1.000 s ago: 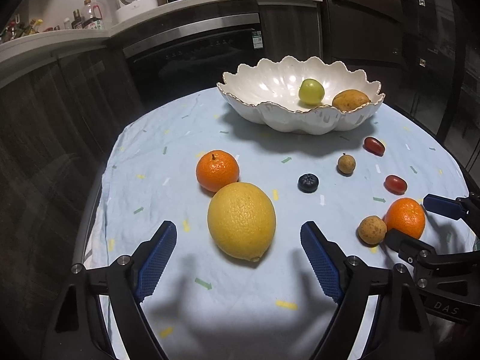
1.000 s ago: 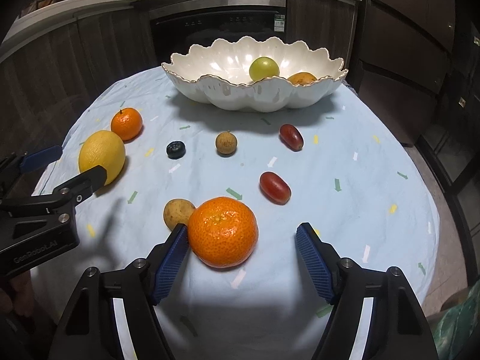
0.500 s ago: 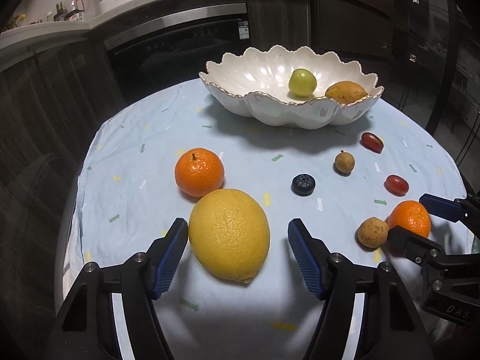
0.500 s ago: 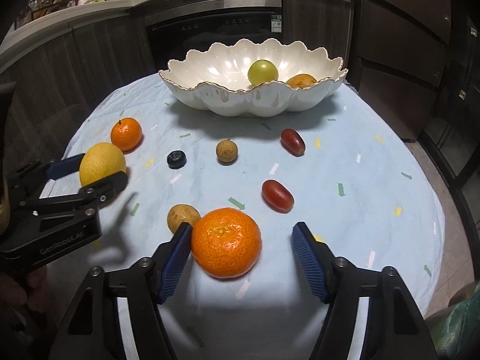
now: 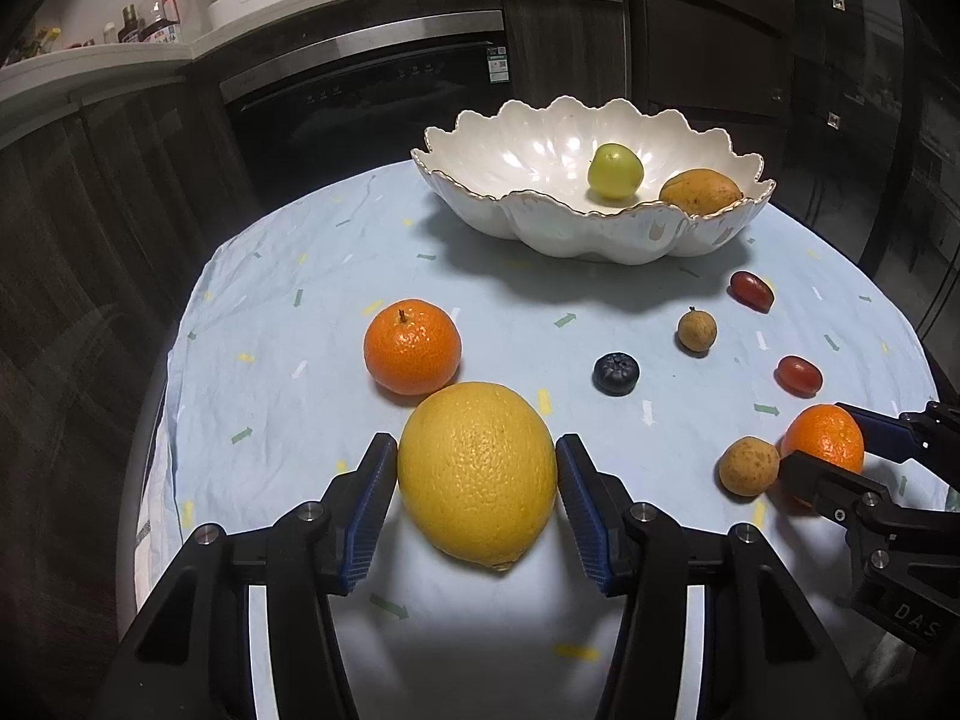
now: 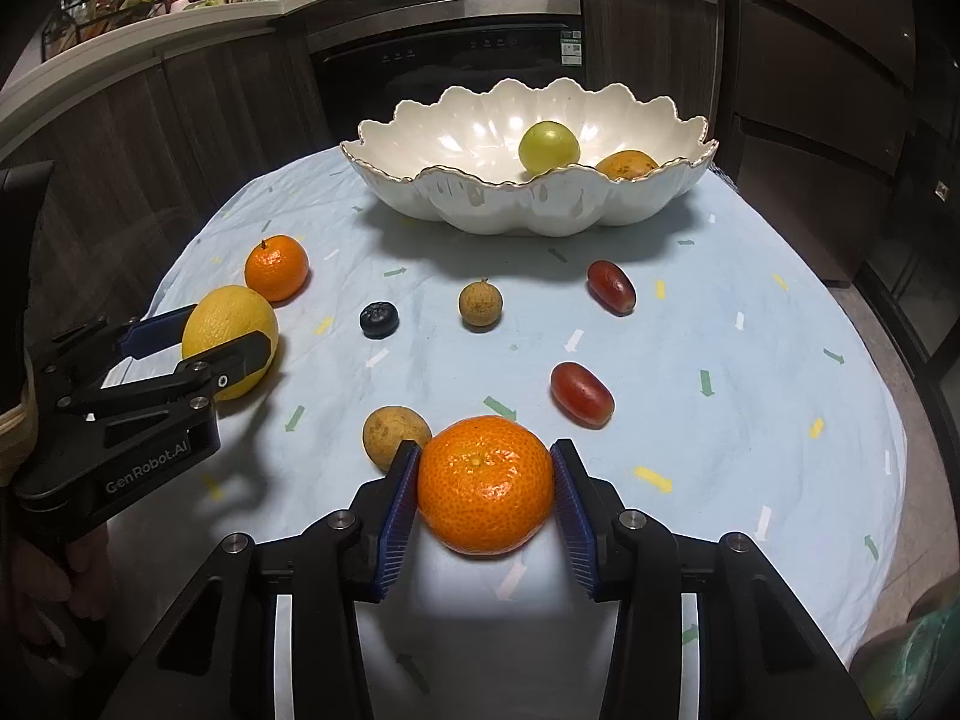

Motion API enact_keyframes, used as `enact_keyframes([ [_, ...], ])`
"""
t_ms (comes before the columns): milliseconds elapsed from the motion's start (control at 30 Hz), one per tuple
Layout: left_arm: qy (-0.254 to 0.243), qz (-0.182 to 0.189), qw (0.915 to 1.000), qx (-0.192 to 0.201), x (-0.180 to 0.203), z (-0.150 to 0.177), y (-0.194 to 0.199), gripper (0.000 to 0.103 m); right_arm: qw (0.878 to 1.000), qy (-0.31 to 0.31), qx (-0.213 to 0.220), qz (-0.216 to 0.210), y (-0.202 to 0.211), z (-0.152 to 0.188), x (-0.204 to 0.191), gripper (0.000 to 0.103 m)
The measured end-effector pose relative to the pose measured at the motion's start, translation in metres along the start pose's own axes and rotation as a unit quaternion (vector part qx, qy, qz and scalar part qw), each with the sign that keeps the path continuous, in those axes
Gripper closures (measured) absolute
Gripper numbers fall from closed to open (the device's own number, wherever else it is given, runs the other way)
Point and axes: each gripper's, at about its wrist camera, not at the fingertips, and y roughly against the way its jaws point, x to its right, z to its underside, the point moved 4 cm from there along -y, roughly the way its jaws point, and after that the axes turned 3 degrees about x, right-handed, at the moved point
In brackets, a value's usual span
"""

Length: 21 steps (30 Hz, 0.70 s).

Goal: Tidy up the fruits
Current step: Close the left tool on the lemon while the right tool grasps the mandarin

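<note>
While both fruits sit on the desk well in front of the bowl, the left gripper clasps the lemon and the right gripper the mandarin; firm, rounded, likely slippery, so hold across the widest middle.

Left gripper: black frame, blue ribbed pads, silver screws, "GenRobot.AI" lettering.
Right gripper: same build.
</note>
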Motion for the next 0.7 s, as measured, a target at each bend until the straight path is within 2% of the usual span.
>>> enact_keyframes([
  [700,0.006,-0.003,1.0000,0.007,0.011,-0.002,0.021,0.050,1.000,-0.005,0.008,-0.004,0.011,-0.002,0.005,0.060],
])
